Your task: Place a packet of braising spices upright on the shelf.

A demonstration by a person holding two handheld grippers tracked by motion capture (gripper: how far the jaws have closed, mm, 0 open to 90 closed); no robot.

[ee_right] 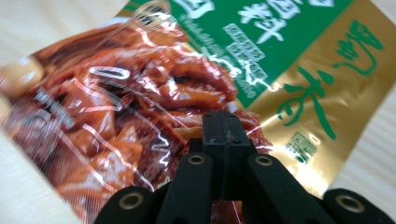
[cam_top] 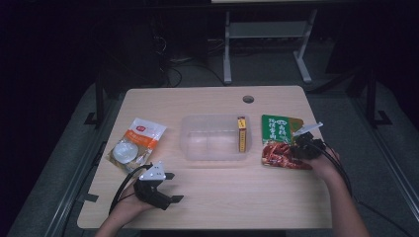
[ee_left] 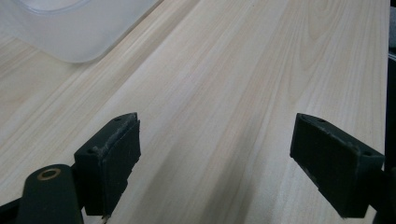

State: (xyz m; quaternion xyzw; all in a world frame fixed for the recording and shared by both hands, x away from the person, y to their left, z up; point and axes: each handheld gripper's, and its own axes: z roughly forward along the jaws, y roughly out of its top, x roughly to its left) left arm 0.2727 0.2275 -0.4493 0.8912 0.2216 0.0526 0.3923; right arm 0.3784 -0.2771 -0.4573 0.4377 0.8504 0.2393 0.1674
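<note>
A food packet (cam_top: 279, 140) with a green and gold top and a clear window on reddish-brown pieces lies at the right of the table. My right gripper (cam_top: 296, 148) sits at its right edge, jaws pressed together on the packet's film. In the right gripper view the closed tips (ee_right: 225, 126) meet on the packet (ee_right: 154, 93). My left gripper (cam_top: 174, 186) rests near the front left edge, open with nothing between its fingers. The left gripper view has its gripper (ee_left: 215, 163) with jaws wide apart over bare wood.
A clear plastic container (cam_top: 215, 117) stands mid-table with a narrow yellow and red box (cam_top: 241, 134) on edge at its right end; its corner (ee_left: 74, 32) is ahead of the left gripper. A white and orange packet (cam_top: 136, 140) lies at the left. A cable hole (cam_top: 248, 99) is at the back.
</note>
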